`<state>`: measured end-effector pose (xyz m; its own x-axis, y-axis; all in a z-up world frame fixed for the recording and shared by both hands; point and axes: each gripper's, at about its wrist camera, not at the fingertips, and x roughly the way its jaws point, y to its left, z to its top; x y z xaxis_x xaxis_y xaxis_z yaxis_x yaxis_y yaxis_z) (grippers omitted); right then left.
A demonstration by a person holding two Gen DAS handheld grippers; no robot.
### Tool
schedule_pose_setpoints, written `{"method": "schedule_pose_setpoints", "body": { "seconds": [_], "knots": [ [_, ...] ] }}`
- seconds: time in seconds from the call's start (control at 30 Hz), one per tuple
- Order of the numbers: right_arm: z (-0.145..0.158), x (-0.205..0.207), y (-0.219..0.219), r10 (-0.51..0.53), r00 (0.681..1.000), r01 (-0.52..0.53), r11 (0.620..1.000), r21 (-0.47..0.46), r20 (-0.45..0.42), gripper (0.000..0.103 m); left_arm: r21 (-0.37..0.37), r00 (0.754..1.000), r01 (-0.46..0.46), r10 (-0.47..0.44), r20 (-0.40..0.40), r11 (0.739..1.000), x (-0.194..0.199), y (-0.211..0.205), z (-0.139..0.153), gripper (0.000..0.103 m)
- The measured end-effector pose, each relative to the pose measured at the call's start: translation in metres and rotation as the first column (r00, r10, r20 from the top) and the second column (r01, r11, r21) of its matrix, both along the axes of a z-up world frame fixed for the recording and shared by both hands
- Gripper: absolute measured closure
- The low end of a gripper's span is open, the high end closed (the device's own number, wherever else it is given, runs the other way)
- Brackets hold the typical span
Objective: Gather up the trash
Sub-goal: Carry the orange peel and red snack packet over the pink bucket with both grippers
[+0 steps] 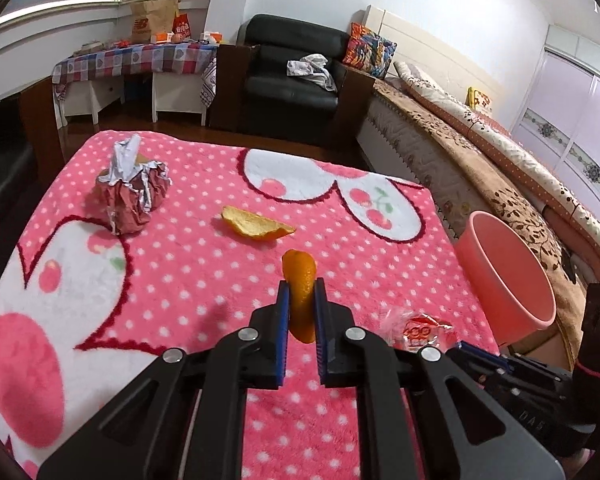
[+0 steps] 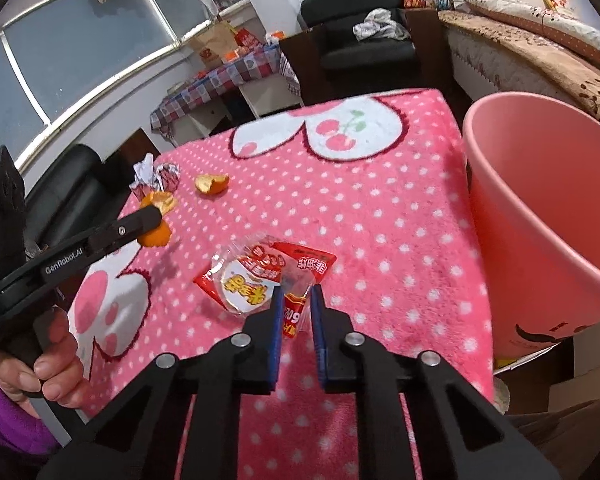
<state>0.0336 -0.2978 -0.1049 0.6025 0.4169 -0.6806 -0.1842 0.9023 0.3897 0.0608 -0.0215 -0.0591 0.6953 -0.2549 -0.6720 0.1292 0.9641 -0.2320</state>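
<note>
My left gripper (image 1: pixel 301 286) is shut on a piece of orange peel (image 1: pixel 301 284), held a little above the pink dotted blanket (image 1: pixel 188 280); the right wrist view shows that gripper (image 2: pixel 153 216) from the side with the peel (image 2: pixel 156 236) in it. My right gripper (image 2: pixel 296 292) is shut on the edge of a red and clear snack wrapper (image 2: pixel 252 280) lying on the blanket. A second orange peel (image 1: pixel 256 224) and a crumpled foil wrapper (image 1: pixel 134 196) lie farther back. The pink bin (image 2: pixel 548 216) stands at the blanket's right edge.
A bed (image 1: pixel 500 168) with a brown cover runs along the right behind the bin (image 1: pixel 504 276). A black armchair (image 1: pixel 296 80) and a cluttered checked table (image 1: pixel 140 60) stand at the back. A hand in a purple sleeve (image 2: pixel 48 364) holds the left gripper's handle.
</note>
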Motion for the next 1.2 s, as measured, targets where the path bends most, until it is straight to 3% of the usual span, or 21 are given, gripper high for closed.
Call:
{"method": "schedule_pose_setpoints", "body": {
  "seconds": [0.5,0.7,1.2],
  "knots": [
    [0.039,-0.017,-0.035,-0.09,0.989,0.083,0.995,0.059,0.116,0.096,-0.019,0.998,0.042,-0.041,0.045,0.999,-0.013,-0.009,0.015,0.092],
    [0.044,-0.019,-0.051,-0.109,0.989,0.09,0.981,0.172,0.102,0.097,-0.018,0.997,0.06,-0.059,0.058,0.998,-0.018,-0.016,0.019,0.092],
    [0.064,-0.034,-0.097,-0.233,0.959,0.204,0.963,0.175,0.163,0.097,-0.009,0.981,0.173,-0.172,0.085,0.985,-0.014,-0.074,0.031,0.092]
  ]
}}
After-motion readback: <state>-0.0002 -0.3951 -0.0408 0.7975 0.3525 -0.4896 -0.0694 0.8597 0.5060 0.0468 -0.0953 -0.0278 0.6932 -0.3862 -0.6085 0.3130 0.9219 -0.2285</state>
